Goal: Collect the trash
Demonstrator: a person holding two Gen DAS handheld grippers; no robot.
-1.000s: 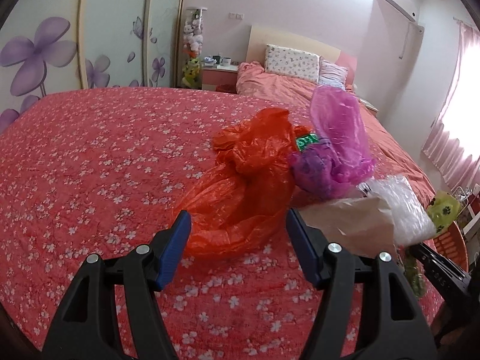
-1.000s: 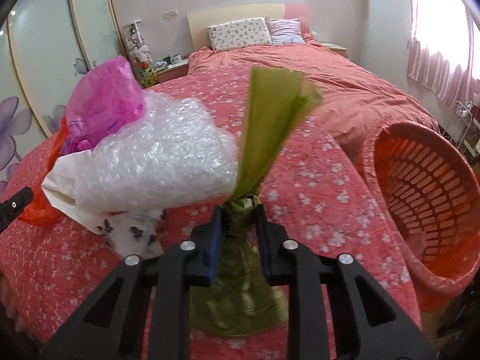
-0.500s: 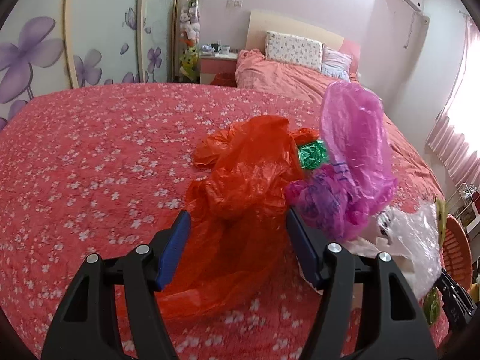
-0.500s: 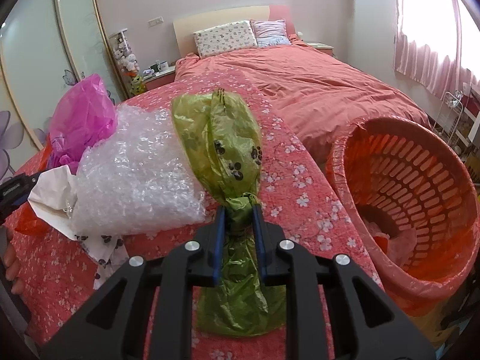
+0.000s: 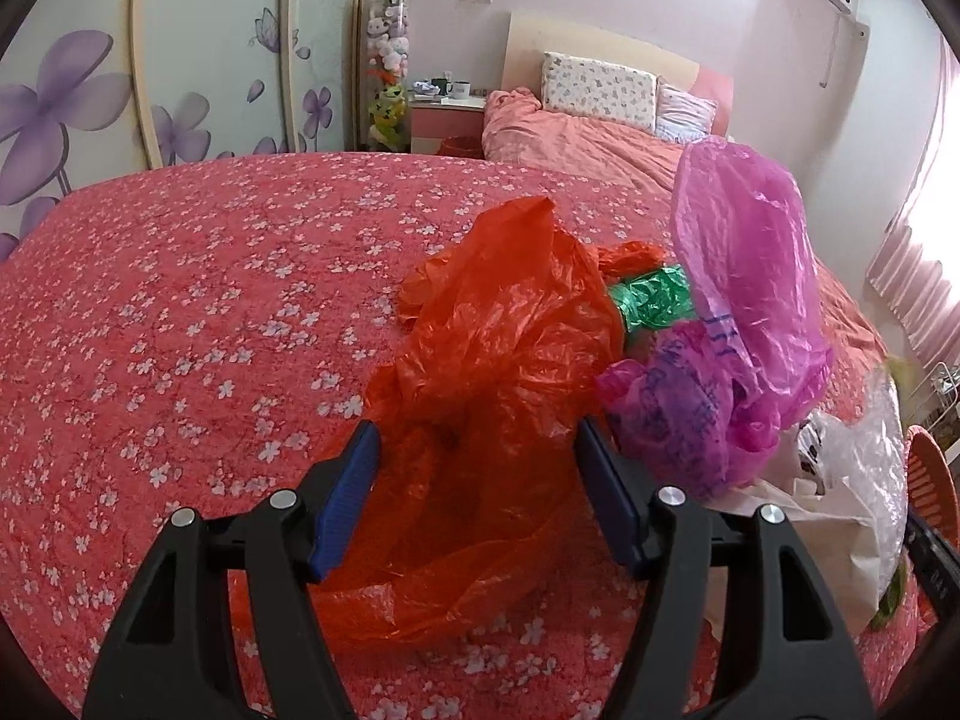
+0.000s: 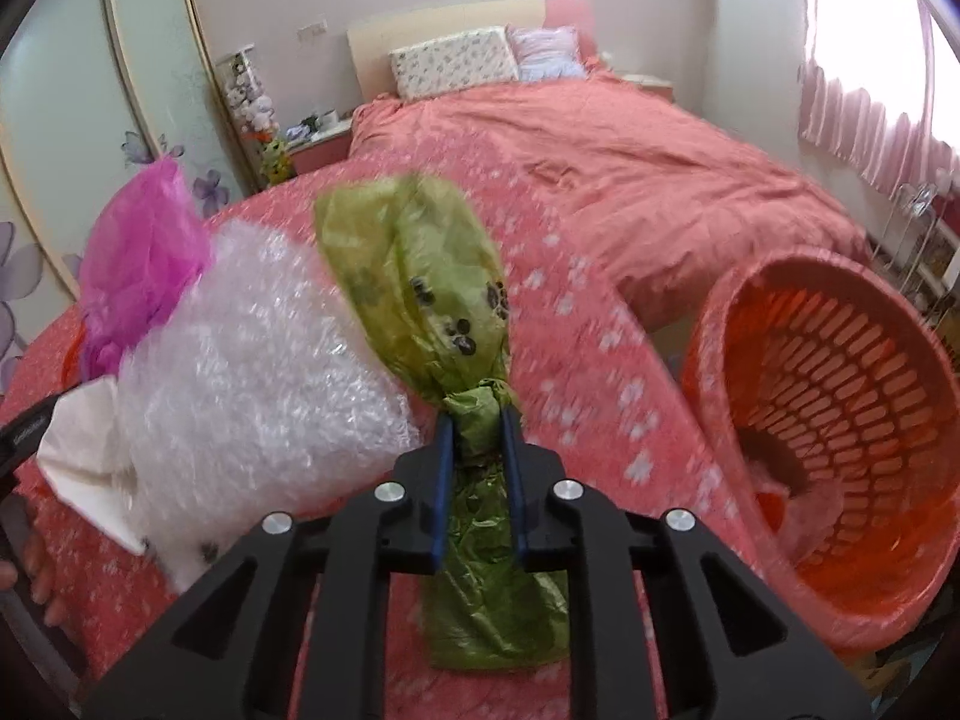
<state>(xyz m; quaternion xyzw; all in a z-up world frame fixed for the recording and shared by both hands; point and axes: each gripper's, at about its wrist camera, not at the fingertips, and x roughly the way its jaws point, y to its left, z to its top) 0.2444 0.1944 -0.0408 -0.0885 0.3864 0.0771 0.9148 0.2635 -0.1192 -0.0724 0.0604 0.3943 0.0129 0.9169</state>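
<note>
My right gripper (image 6: 474, 420) is closing, its jaws pinching a green bag (image 6: 420, 276) lifted near the bed's edge, beside the orange basket (image 6: 840, 420). My left gripper (image 5: 474, 456) stands wide apart around a crumpled orange bag (image 5: 498, 360) lying on the red bedspread (image 5: 180, 300), not squeezing it.

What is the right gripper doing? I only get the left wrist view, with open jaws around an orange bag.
Observer: The right gripper has its jaws closing on the knotted neck of a green paw-print bag, which is already pinched between them.
Operator: Is the basket empty? I see just its edge.
Observer: Not quite. The orange basket has something pale lying at its bottom.
</note>
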